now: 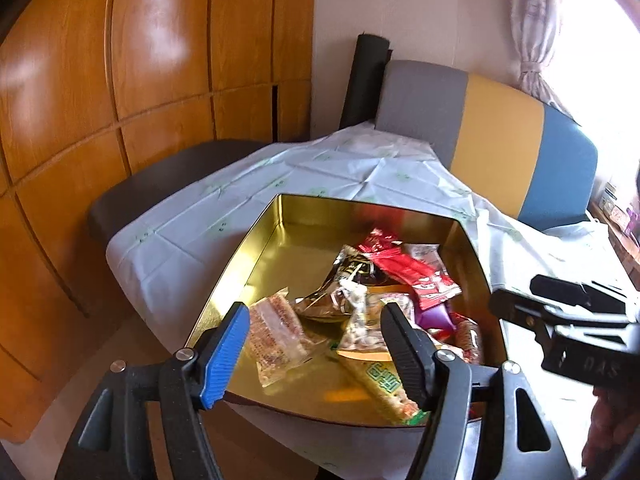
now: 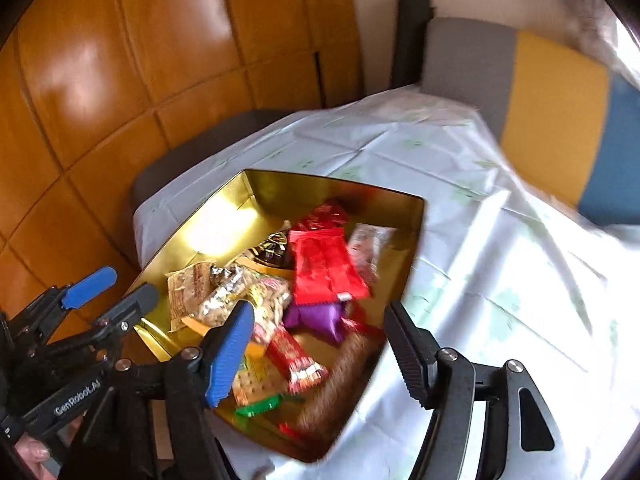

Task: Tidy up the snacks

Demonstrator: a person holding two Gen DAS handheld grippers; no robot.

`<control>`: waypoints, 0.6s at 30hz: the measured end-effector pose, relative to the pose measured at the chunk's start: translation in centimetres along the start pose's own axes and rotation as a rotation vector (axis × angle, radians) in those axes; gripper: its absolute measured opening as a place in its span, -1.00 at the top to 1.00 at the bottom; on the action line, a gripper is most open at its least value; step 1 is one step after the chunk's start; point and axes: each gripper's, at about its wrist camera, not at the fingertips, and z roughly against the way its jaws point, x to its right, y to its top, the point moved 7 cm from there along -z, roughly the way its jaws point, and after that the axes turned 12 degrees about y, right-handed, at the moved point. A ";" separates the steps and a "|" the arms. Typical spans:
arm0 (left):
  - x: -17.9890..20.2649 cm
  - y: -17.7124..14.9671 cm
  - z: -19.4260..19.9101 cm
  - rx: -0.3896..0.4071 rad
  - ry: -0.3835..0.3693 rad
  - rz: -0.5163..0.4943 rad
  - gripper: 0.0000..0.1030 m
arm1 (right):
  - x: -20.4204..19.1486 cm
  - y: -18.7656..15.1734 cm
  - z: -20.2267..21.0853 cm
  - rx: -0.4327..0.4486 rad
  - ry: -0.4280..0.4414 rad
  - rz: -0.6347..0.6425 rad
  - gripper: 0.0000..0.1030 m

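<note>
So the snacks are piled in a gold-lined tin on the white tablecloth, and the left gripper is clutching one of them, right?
Not quite. The left gripper is open and holds nothing, as the left wrist view shows. The snacks do lie in the gold-lined tin on the white tablecloth.

Right view blurred; snacks smeared; tin's near corner hidden

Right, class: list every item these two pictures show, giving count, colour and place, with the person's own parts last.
Gold metal tin: one, on the tablecloth, open.
Wrapped snacks: several, mixed colours, inside the tin; a flat red packet and a purple packet among them.
White creased tablecloth: one, covering the table.
Grey, yellow and blue chair back: one, behind the table.
Orange wooden cabinet panels: left wall.
Left tongs: open, empty, above the tin.
Right tongs: open, empty, above the tin.
</note>
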 end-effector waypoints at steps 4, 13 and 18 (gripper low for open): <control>1.1 -0.4 1.1 0.020 0.002 -0.020 -0.49 | 1.0 -2.1 1.8 0.043 -0.050 -0.069 -0.47; 2.9 -1.3 2.7 0.057 0.027 -0.062 -0.49 | 2.6 -4.8 3.6 0.072 -0.123 -0.111 -0.55; 3.1 -1.3 3.2 0.070 0.023 -0.066 -0.49 | 2.6 -4.8 4.1 0.098 -0.138 -0.106 -0.56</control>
